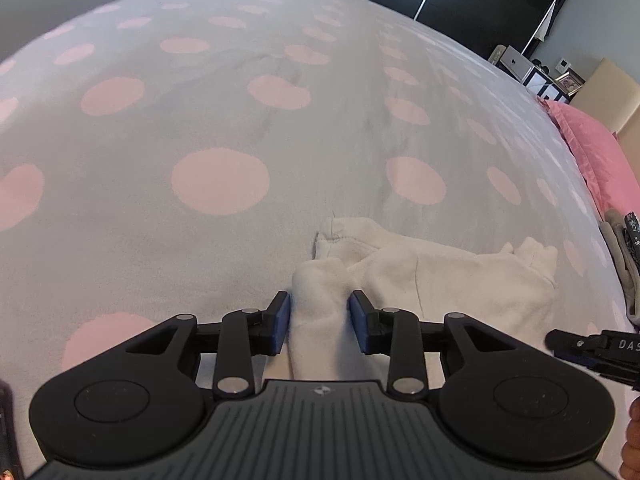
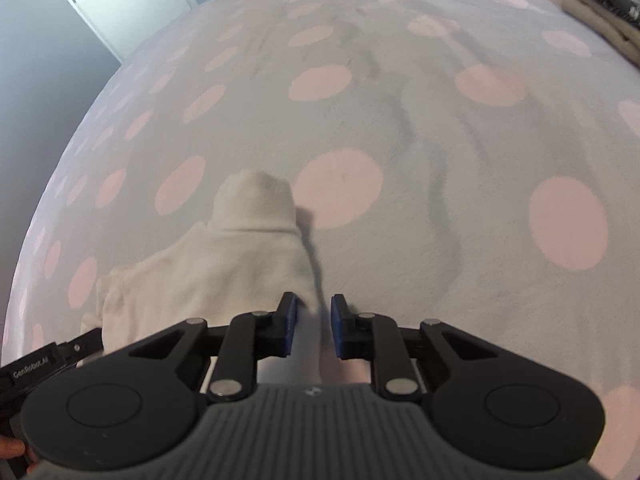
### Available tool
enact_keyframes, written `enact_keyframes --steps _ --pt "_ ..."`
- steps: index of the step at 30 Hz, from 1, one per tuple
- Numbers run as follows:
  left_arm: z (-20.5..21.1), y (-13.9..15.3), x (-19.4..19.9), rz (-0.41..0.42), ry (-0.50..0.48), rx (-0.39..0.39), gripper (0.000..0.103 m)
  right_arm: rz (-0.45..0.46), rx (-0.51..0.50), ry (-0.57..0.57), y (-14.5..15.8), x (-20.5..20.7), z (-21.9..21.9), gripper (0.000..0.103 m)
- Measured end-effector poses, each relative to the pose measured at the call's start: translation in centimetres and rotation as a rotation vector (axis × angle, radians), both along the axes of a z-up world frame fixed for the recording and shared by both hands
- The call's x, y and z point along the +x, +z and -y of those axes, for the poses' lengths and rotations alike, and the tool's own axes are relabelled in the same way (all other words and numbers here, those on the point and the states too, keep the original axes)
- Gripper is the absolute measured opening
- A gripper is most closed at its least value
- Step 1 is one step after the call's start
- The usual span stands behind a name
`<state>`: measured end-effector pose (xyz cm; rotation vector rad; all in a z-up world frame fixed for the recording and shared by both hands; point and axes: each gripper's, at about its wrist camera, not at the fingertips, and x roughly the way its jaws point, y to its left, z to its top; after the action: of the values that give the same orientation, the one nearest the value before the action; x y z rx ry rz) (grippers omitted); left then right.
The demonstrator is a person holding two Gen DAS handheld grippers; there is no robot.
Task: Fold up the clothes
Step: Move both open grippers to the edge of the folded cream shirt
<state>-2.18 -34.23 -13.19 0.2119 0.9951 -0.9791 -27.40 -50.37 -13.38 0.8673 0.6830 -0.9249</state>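
Lying on a bed (image 1: 224,128) covered in grey fabric with pink dots, a cream fleece garment (image 1: 440,280) sits just ahead of the left gripper (image 1: 319,322) in the left wrist view; a fold of it runs up between the spread jaws, touching the left pad or nearly so and clear of the right pad. A pink pillow (image 1: 600,160) lies at the bed's right edge, and the tip of the right gripper (image 1: 592,350) enters from the right. In the right wrist view, the garment (image 2: 224,256) spreads to the left, its edge reaching between the right gripper's (image 2: 313,322) narrowly parted jaws; blur hides whether the pads press it. A pile of dark and beige clothes (image 2: 604,4) lies at the top right.
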Motion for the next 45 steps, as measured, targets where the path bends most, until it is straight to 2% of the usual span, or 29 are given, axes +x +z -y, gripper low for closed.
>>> enact_keyframes --steps 3,5,11,16,20,23,27,32,36,39,42,45 --pt "-0.7 1.3 -0.6 0.043 0.002 -0.017 0.031 0.005 -0.087 0.031 1.5 -0.2 -0.6 0.013" --pt "-1.2 1.9 -0.8 0.046 -0.011 -0.023 0.031 0.01 -0.094 0.046 1.9 -0.1 -0.9 0.005" --pt "-2.5 3.5 -3.6 0.091 -0.136 0.002 0.031 -0.019 -0.064 0.153 2.7 0.3 -3.7 0.005" --pt "-3.9 4.4 -7.4 0.158 -0.276 0.04 0.029 -0.066 -0.063 0.286 2.7 -0.6 -8.5 0.005" --pt "-5.5 4.6 -9.5 0.225 -0.322 0.094 0.029 -0.106 -0.07 0.373 2.3 -1.1 -11.7 0.006" --pt "-7.3 4.3 -10.4 0.228 -0.326 0.111 0.029 -0.115 -0.031 0.409 1.6 -1.9 -13.5 0.006" --pt "-9.4 4.0 -10.5 0.197 -0.304 0.117 0.029 -0.152 -0.065 0.435 1.3 -3.3 -15.9 0.01" --pt "-10.9 3.9 -10.3 0.212 -0.272 0.128 0.029 -0.2 -0.119 0.455 0.9 -5.1 -18.3 0.012" --pt "-12.0 3.7 -10.9 0.177 -0.294 0.135 0.032 -0.226 -0.114 0.435 0.1 -6.2 -19.4 0.02" --pt "-12.4 2.7 -12.3 0.179 -0.354 0.185 0.043 -0.235 -0.093 0.411 -0.5 -6.8 -19.7 0.02" --pt "-12.3 1.6 -13.3 0.202 -0.385 0.241 0.043 -0.233 -0.113 0.397 -0.7 -6.9 -19.6 0.02" --pt "-12.2 0.9 -12.8 0.186 -0.359 0.258 0.043 -0.207 -0.119 0.393 -0.6 -6.7 -19.4 0.02"
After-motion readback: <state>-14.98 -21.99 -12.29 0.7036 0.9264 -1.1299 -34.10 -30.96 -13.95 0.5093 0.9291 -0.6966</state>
